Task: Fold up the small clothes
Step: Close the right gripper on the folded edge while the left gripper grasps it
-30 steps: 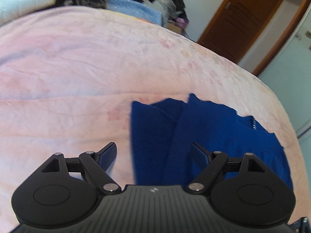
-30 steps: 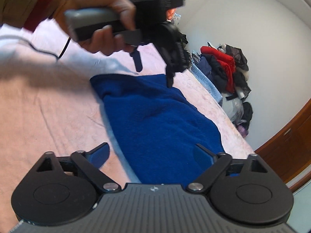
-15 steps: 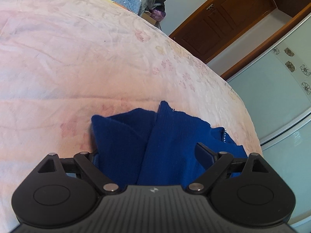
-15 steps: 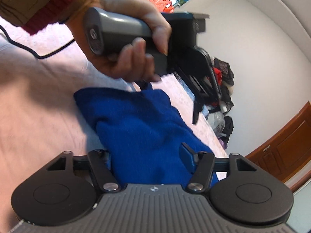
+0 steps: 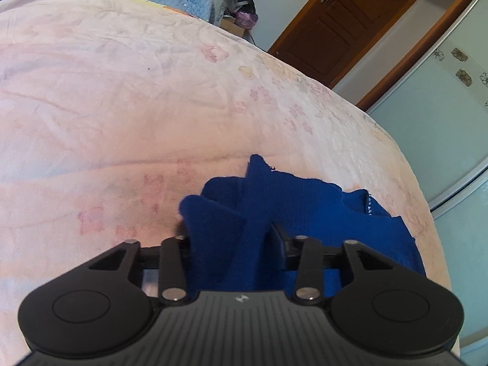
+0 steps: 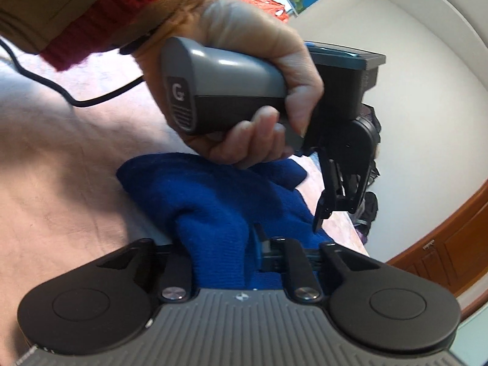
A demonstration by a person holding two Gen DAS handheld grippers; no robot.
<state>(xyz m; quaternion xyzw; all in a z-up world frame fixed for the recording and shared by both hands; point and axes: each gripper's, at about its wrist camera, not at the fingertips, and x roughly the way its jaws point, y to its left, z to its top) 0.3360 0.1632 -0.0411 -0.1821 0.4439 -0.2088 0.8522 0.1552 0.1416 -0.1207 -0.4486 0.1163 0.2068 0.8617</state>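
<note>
With the deep-blue knitted garment (image 5: 305,210) lying partly folded on the pink floral bedspread (image 5: 152,106), both the left gripper (image 5: 231,241) and right gripper (image 6: 219,244) are closing on bunched near-edge fabric between their jaws; the fold-over remains outstanding.

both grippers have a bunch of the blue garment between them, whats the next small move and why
Probably lift both together and carry the pinched edge over the rest of the blue garment to make a fold. The left gripper and the right gripper are both closing with bunched cloth between their fingers, and the far part lies spread on the pink bedspread.
</note>
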